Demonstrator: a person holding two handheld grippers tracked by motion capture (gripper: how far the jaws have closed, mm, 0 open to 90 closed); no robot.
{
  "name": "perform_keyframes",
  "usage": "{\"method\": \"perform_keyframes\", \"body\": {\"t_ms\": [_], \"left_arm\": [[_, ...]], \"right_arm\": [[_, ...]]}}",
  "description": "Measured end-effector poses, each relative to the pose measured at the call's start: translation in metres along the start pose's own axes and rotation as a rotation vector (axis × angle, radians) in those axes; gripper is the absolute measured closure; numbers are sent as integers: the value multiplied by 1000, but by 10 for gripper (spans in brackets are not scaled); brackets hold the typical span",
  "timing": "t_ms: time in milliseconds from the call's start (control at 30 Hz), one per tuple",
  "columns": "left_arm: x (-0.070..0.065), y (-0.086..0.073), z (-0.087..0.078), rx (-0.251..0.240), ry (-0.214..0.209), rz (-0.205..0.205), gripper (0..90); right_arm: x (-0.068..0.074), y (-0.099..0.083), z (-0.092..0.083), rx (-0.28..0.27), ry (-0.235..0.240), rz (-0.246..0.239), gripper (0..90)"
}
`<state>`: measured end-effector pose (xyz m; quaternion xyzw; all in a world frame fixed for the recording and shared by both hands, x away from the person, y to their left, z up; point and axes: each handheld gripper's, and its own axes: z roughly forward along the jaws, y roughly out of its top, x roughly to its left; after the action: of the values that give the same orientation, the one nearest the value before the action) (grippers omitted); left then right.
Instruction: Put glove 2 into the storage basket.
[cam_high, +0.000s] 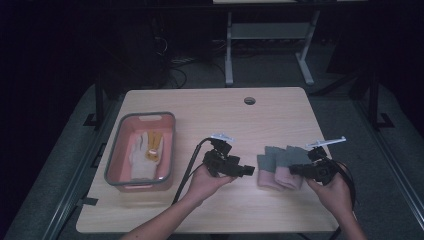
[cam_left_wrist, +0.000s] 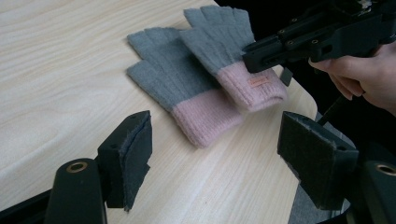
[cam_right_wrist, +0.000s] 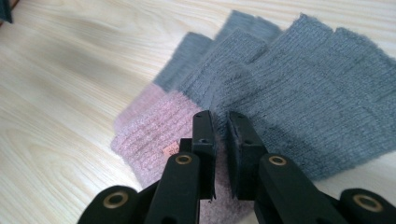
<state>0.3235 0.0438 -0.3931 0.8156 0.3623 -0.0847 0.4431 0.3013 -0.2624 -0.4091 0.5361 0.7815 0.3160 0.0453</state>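
Two grey fingerless gloves with pink cuffs lie overlapping on the wooden table, one partly under the other; in the high view they sit right of centre. My right gripper is shut, its tips just over the pink cuff of the upper glove. That glove lies flat, and nothing shows clamped in the jaws. From the left gripper view, the right gripper hangs above that cuff. My left gripper is open and empty, left of the gloves.
A grey-rimmed pink bin stands at the table's left, holding a white and yellow glove. A cable hole is near the far edge. The table's right corner is close to the gloves.
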Motion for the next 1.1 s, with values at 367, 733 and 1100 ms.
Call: {"method": "perform_keyframes", "body": {"t_ms": [367, 733, 1100], "left_arm": [[1, -1, 1, 6, 2, -4, 264], [3, -3, 5, 22, 8, -10, 264], [3, -1, 21, 51, 12, -21, 268]], "right_arm": [[18, 20, 23, 30, 37, -43, 823], [20, 21, 44, 65, 56, -51, 815], [9, 18, 35, 12, 94, 0, 670]]}}
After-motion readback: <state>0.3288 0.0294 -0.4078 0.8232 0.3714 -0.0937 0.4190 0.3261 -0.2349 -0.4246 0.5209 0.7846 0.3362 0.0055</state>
